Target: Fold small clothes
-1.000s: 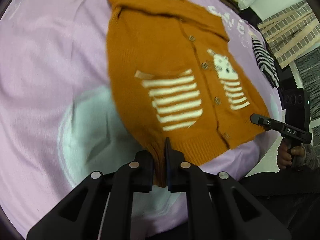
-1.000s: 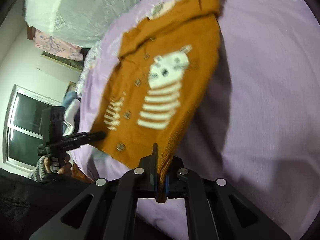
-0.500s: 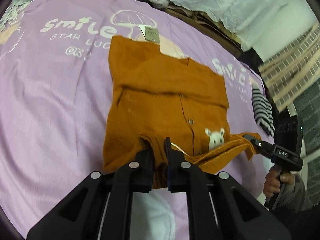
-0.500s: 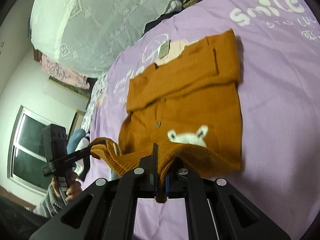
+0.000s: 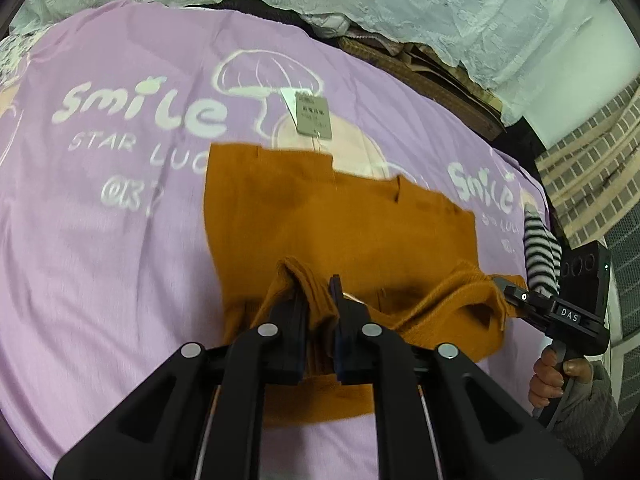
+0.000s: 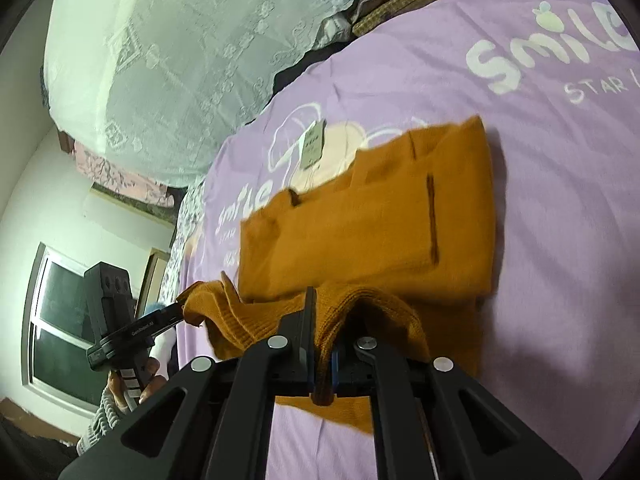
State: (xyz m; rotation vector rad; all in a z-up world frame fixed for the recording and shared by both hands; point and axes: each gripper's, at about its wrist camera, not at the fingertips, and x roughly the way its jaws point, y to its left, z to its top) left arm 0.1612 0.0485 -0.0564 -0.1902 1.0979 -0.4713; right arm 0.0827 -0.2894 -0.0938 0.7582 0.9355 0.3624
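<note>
The orange sweater [image 5: 340, 224] lay on the purple sheet [image 5: 120, 240], neck and paper tag [image 5: 312, 114] pointing away, wider than long. The left gripper [image 5: 318, 300] and right gripper [image 6: 322, 320] each pinched its lifted bottom edge tight.

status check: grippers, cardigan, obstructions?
Left gripper and right gripper both shut on orange cardigan hem. Hem doubled over body. Hang tag beyond collar, clear.
</note>
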